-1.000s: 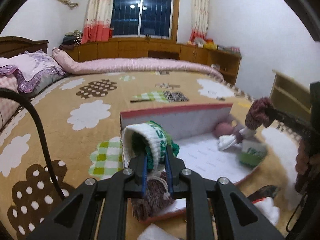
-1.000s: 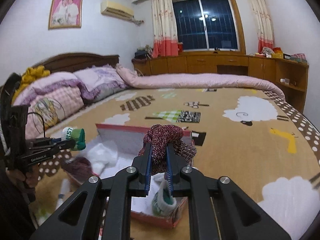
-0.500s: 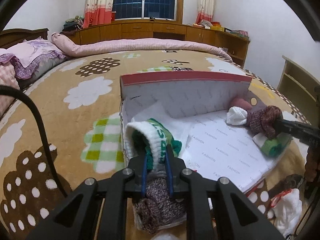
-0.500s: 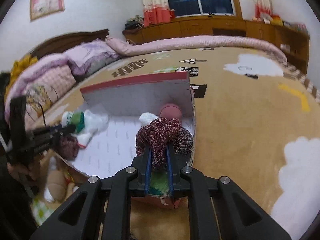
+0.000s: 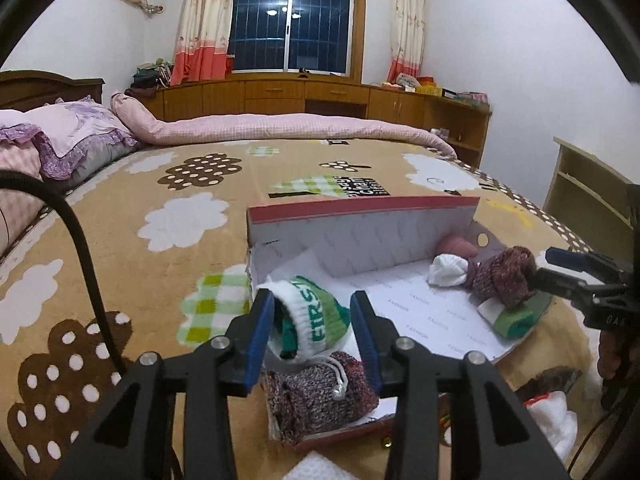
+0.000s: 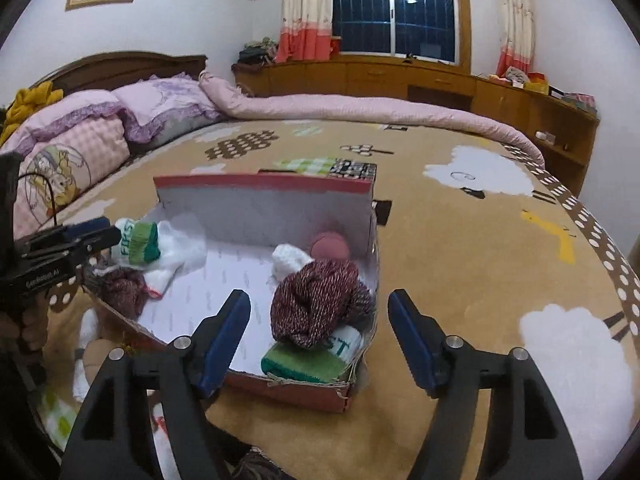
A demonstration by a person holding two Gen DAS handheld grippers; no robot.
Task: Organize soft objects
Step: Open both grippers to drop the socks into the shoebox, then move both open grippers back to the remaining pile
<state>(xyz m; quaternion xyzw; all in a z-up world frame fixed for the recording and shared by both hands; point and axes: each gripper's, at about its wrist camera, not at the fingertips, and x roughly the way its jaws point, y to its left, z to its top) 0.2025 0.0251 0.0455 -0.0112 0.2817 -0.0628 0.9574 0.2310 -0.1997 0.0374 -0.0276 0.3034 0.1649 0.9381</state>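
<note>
Both hand-held grippers have just been opening over a shoebox (image 6: pixel 264 188) on the bed (image 6: pixel 460 248) — the left hand-held gripper (image 5: pixel 312 322) slackens around a white-and-green sock roll (image 5: pixel 310 320) at 9 o'clock, the right hand-held gripper (image 6: pixel 318 320) stands wide, its maroon sock bundle (image 6: pixel 316 300) dropped at 3 o'clock, apparently sorted.

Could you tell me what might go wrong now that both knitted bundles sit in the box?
The white-and-green sock lies between the left gripper pads, so pulling back could snag it. The maroon bundle, beyond the open right gripper, is perched on a green sock by the box edge and may roll out.
</note>
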